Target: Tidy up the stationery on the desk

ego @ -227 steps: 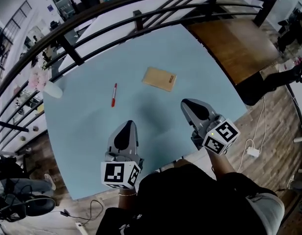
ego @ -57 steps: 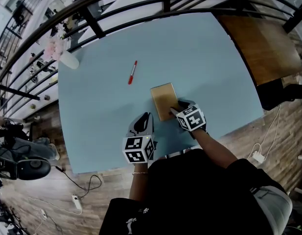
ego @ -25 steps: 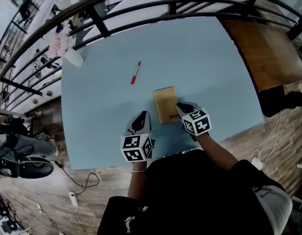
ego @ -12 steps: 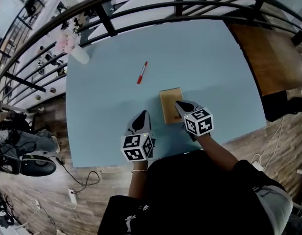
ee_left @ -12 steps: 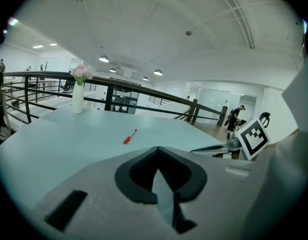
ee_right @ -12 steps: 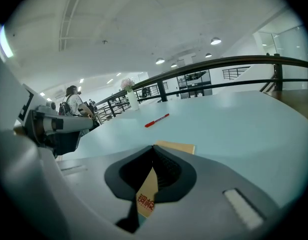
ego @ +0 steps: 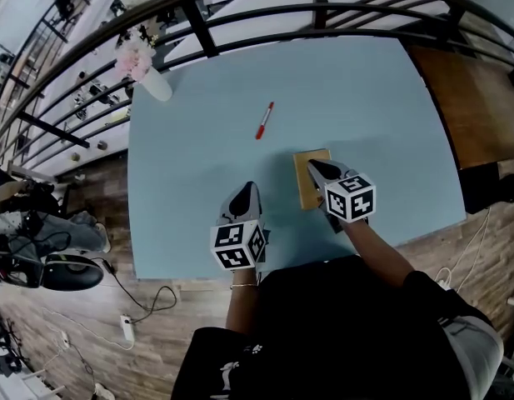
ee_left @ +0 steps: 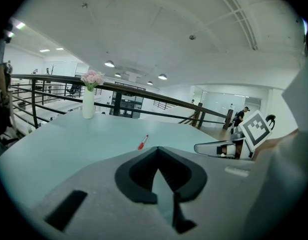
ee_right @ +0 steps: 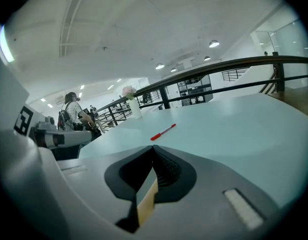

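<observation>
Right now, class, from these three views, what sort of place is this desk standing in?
Probably an open-plan office or lab mezzanine: the blue desk stands against a dark railing, recessed ceiling lights run overhead, and glass partitions show beyond.

no words, numbers or brand names are legible. square black-and-white coded markers stand on the marker cube [ego: 238, 245] of the left gripper [ego: 247, 187] and on that of the right gripper [ego: 311, 166]; the small white print on the person's dark shirt [ego: 323, 332] is too small to read.
</observation>
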Tool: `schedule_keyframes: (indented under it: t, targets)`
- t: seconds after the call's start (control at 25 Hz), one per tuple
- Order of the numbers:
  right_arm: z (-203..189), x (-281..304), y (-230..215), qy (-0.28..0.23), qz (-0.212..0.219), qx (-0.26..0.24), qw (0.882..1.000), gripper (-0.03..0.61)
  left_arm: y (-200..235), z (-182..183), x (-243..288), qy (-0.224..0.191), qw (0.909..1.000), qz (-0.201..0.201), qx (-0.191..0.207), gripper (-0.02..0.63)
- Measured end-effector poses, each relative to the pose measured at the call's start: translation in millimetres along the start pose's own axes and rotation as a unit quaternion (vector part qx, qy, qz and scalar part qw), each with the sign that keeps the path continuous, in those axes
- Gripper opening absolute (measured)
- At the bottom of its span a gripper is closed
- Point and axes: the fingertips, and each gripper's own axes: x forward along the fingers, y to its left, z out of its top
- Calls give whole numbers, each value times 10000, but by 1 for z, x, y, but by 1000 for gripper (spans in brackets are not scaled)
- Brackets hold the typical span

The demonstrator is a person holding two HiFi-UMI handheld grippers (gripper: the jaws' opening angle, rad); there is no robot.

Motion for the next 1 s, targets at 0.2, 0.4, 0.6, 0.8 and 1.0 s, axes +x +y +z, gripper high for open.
schedule_keyframes:
  t: [0.2, 0.4, 0.6, 0.8, 1.0]
  targets:
    - [19, 16, 10, -185, -40, 101, 9998, 11, 25, 9, -6, -90, 9999, 77, 51, -3]
    - [39, 33, 18, -331, -79, 152, 9993, 11, 49, 20, -10, -175, 9997, 115, 94, -3]
    - [51, 51, 31, -405, -137, 218, 9988, 15, 70, 31, -16, -258, 9994, 73, 204, -3]
    - [63, 68, 39, -446, -197, 318, 9983, 23, 89, 41, -16, -353, 9993, 24, 144, -3]
    - [67, 85, 39, -417, -311, 415, 9978, 32, 104, 46, -11, -406, 9991, -55, 83, -3]
